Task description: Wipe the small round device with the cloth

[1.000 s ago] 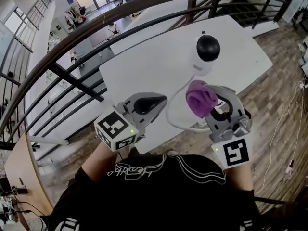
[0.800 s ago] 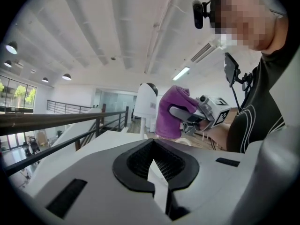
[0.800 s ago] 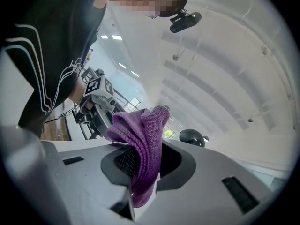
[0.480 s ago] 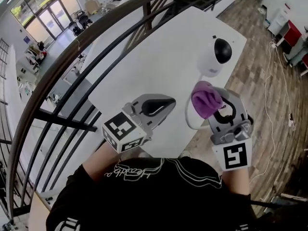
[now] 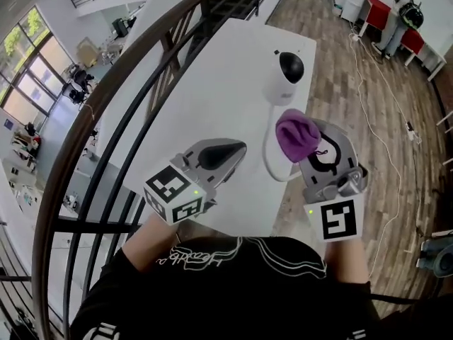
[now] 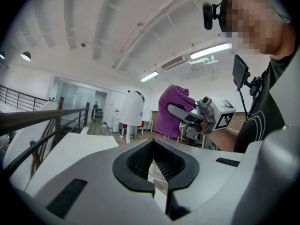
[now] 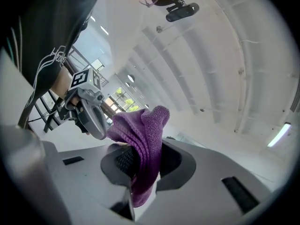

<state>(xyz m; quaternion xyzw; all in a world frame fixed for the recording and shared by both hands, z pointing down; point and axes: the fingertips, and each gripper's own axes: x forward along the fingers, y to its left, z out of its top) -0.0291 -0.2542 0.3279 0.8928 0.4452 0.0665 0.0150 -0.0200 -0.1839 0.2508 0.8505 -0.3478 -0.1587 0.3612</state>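
The small round device point(image 5: 283, 76), a white dome with a black lens, stands on the white table point(image 5: 205, 83) near its far end. Its white cable point(image 5: 267, 154) loops back toward me. My right gripper point(image 5: 306, 146) is shut on a bunched purple cloth point(image 5: 294, 133), held in the air a short way in front of the device and not touching it. In the right gripper view the cloth point(image 7: 143, 144) sticks up between the jaws. My left gripper point(image 5: 237, 149) is shut and empty, left of the right one. The left gripper view shows the device point(image 6: 132, 114) and cloth point(image 6: 173, 109) ahead.
A dark curved railing point(image 5: 106, 119) runs along the table's left side, with a drop to a lower floor beyond it. Wooden floor point(image 5: 354, 83) lies to the right, with a loose cord on it and red cabinets point(image 5: 382, 13) at the far right.
The head view has swung round, so table and railing sit at a different angle. Both grippers keep their pose, and the cloth stays held just short of the device.
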